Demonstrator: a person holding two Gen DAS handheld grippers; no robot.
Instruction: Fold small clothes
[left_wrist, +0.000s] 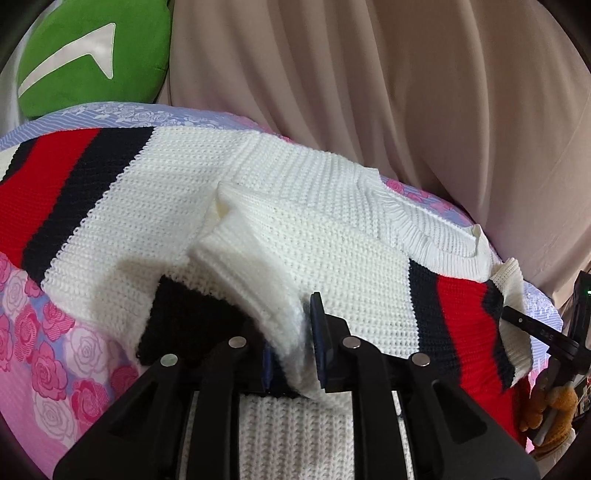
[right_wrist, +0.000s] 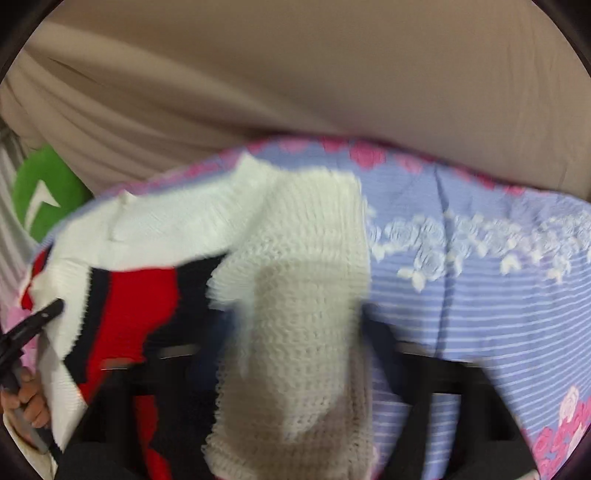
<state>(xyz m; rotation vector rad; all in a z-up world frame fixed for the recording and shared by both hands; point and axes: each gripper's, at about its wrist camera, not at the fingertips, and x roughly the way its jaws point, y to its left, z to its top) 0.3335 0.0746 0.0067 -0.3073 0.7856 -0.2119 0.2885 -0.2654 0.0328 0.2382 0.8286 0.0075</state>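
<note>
Knitted sweater (left_wrist: 317, 236), white with red and dark navy bands, lies spread on a bed covered by a floral bedsheet (left_wrist: 55, 332) in pink and lilac with rose print. A beige curtain (left_wrist: 406, 92) hangs behind the bed, and a green cushion (left_wrist: 96, 55) with a white arrow mark sits at the far corner.

Left hand-held gripper (left_wrist: 295, 354): its 2 blue-padded fingers (left_wrist: 317, 332) are pressed onto a ribbed white cuff of the sweater, which is bunched between them and raised off the garment body. A dark navy fold shows just beside the cuff on the left.

Right hand-held gripper (right_wrist: 295, 350): the view is blurred. A thick fold of white knit fills the space between its 2 black fingers and drapes over them; it appears pinched there, lifted clear of the bedsheet (right_wrist: 480, 277). The red and navy section (right_wrist: 140, 314) hangs to its left.

The person's left hand (right_wrist: 33, 402) is visible at the lower left edge of the right wrist view, gripping the handle of the other tool.
</note>
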